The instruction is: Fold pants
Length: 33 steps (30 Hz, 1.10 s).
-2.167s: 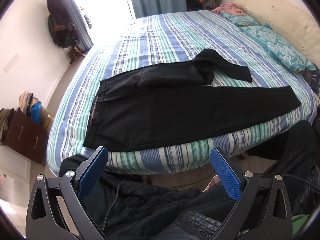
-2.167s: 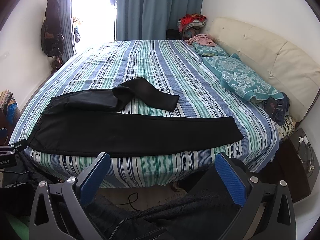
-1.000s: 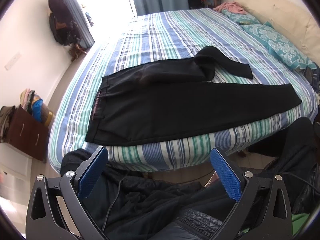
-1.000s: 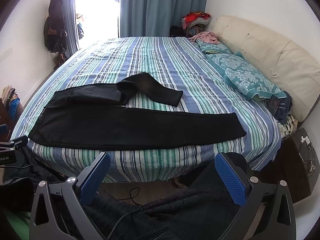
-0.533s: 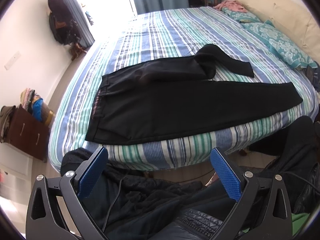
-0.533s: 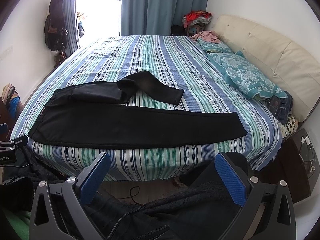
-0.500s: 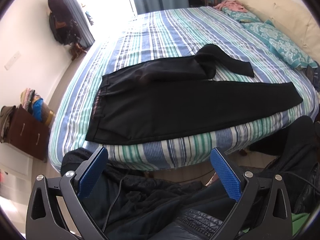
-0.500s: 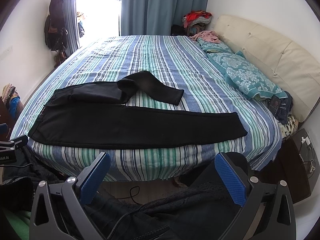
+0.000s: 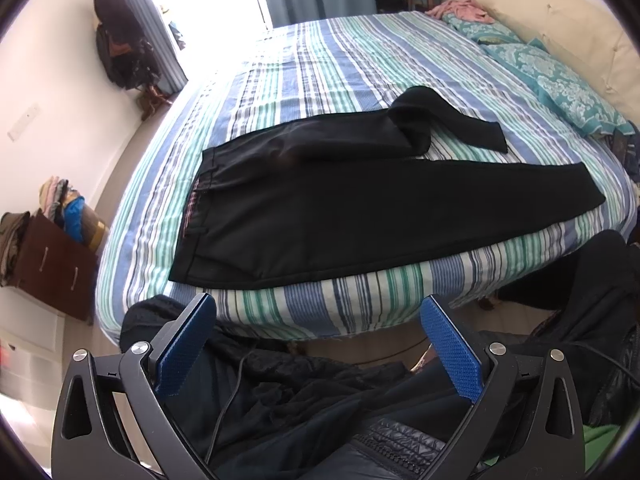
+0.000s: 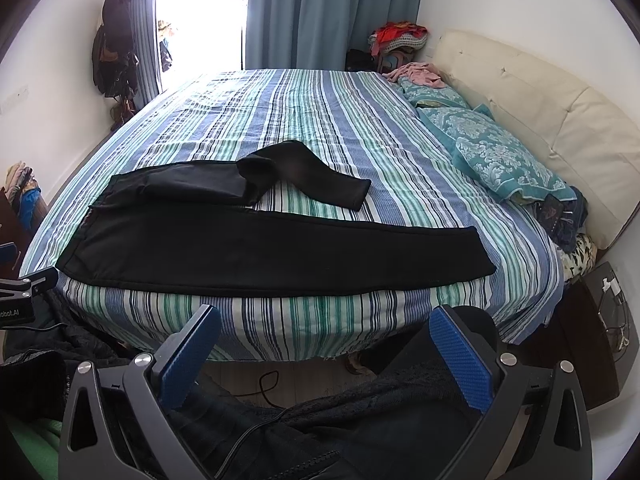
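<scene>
Black pants [image 9: 340,208] [image 10: 240,248] lie on the near part of a striped bed [image 9: 328,64] [image 10: 280,120], waistband to the left. The near leg is stretched flat toward the right along the bed's front edge. The far leg is bent back on itself, its cuff [image 9: 486,136] [image 10: 352,192] pointing right. My left gripper [image 9: 318,340] is open, held in front of the bed edge and below the pants' waist end, touching nothing. My right gripper [image 10: 326,344] is open too, low in front of the bed near the stretched leg, with nothing between its fingers.
Teal pillows [image 10: 504,156] and a cream headboard [image 10: 540,100] are at the right. A dark wooden cabinet [image 9: 52,264] with piled clothes stands left of the bed. Dark clothing of the person [image 9: 320,408] fills the foreground. A nightstand [image 10: 596,344] sits at the right.
Both grippers have risen and edged slightly toward the bed, so the pants sit a little lower in each view. The pants have not moved and both grippers stay open.
</scene>
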### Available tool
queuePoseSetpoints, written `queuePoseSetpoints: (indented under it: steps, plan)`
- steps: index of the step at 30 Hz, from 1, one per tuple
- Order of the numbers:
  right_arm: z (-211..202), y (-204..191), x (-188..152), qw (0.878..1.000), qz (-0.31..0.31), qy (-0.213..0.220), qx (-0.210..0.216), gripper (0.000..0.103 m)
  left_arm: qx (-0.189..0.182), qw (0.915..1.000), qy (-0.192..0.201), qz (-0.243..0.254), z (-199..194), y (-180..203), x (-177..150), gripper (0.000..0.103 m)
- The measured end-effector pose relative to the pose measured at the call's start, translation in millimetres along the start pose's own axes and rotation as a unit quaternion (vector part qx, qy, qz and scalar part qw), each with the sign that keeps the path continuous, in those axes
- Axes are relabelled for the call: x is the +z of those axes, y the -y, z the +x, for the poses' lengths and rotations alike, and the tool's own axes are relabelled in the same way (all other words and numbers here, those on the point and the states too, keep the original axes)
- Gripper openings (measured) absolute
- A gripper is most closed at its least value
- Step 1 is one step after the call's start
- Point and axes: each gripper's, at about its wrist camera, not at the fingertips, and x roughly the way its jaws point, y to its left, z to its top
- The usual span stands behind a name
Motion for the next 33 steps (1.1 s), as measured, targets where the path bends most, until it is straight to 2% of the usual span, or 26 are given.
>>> queuePoseSetpoints:
  steps: [33]
  plan:
    - [9.0, -7.7, 2.2, 0.999, -0.018, -0.016, 0.032, 0.103, -0.012, 0.9997, 0.012, -0.016, -1.1, -7.4, 1.2, 0.102]
